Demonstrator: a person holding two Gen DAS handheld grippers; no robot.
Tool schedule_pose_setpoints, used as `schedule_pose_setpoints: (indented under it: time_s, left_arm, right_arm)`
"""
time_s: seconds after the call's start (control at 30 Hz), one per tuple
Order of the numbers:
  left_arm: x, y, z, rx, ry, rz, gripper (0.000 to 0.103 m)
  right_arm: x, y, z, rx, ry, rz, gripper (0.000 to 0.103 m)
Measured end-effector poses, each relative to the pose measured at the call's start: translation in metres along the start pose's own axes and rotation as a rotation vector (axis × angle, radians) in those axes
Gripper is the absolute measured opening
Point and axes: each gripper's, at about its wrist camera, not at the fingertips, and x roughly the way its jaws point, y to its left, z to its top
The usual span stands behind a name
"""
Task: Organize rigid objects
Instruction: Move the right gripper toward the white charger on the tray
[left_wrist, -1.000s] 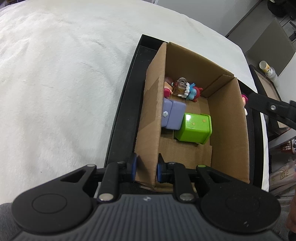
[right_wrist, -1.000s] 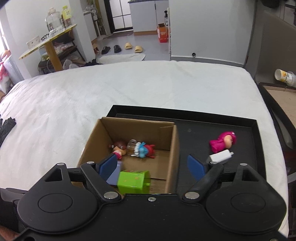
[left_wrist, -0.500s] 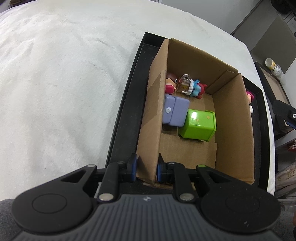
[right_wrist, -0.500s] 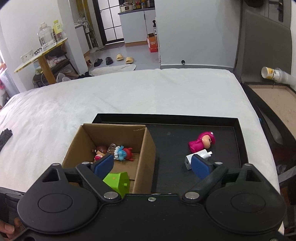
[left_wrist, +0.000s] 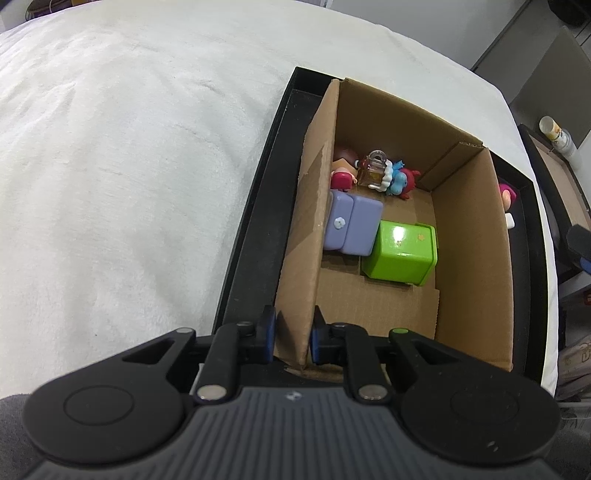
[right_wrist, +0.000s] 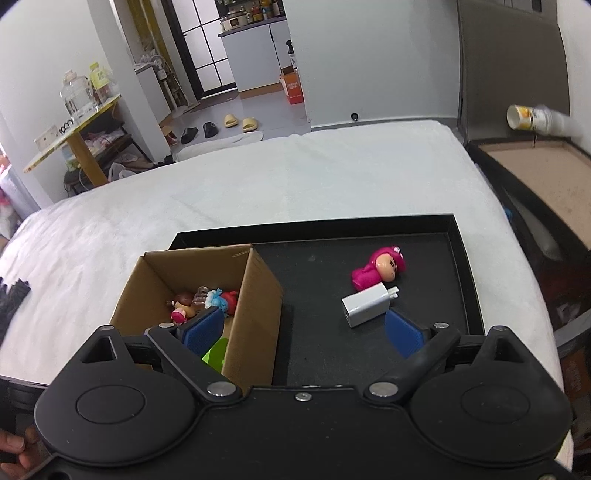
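Observation:
A cardboard box (left_wrist: 476, 251) stands in a black tray (left_wrist: 255, 221) on a white blanket. Inside it lie a green cube (left_wrist: 400, 253), a lilac box (left_wrist: 352, 229), a small glass bottle (left_wrist: 373, 170) and small figurines (left_wrist: 400, 181). My left gripper (left_wrist: 292, 338) is shut on the box's near left wall. My right gripper (right_wrist: 304, 330) stands open over the tray, empty. Just ahead of it lie a white charger (right_wrist: 367, 304) and a pink doll (right_wrist: 376, 267) on the tray floor (right_wrist: 317, 280), right of the box (right_wrist: 258, 295).
The white blanket (right_wrist: 258, 184) spreads around the tray. A second dark tray (right_wrist: 535, 173) with a cup (right_wrist: 532, 118) lies off to the right. A dark glove (right_wrist: 11, 299) lies at the blanket's left edge. A hand (right_wrist: 14, 450) shows at the bottom left.
My right gripper has slid right from over the box toward the charger and doll, and its jaws have widened. The left gripper has kept its grip on the box wall.

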Motion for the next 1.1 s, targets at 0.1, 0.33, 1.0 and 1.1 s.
schedule_pose_setpoints:
  time_s: [0.1, 0.33, 1.0, 1.1]
  left_arm:
    - [-0.001, 0.0, -0.001, -0.004, -0.006, 0.002, 0.017]
    - [0.0, 0.0, -0.002, -0.004, -0.009, 0.004, 0.016]
    - [0.002, -0.003, 0.002, 0.024, 0.006, 0.004, 0.015]
    - [0.004, -0.005, 0.002, 0.032, 0.007, 0.006, 0.015]
  right_arm:
    - [0.001, -0.009, -0.001, 0.017, 0.0, 0.003, 0.094]
    - [0.005, -0.028, -0.006, 0.05, -0.009, -0.02, 0.094]
    - [0.06, -0.056, -0.011, 0.267, -0.022, -0.021, 0.093]
    - [0.067, -0.059, -0.01, 0.28, -0.023, -0.023, 0.089]
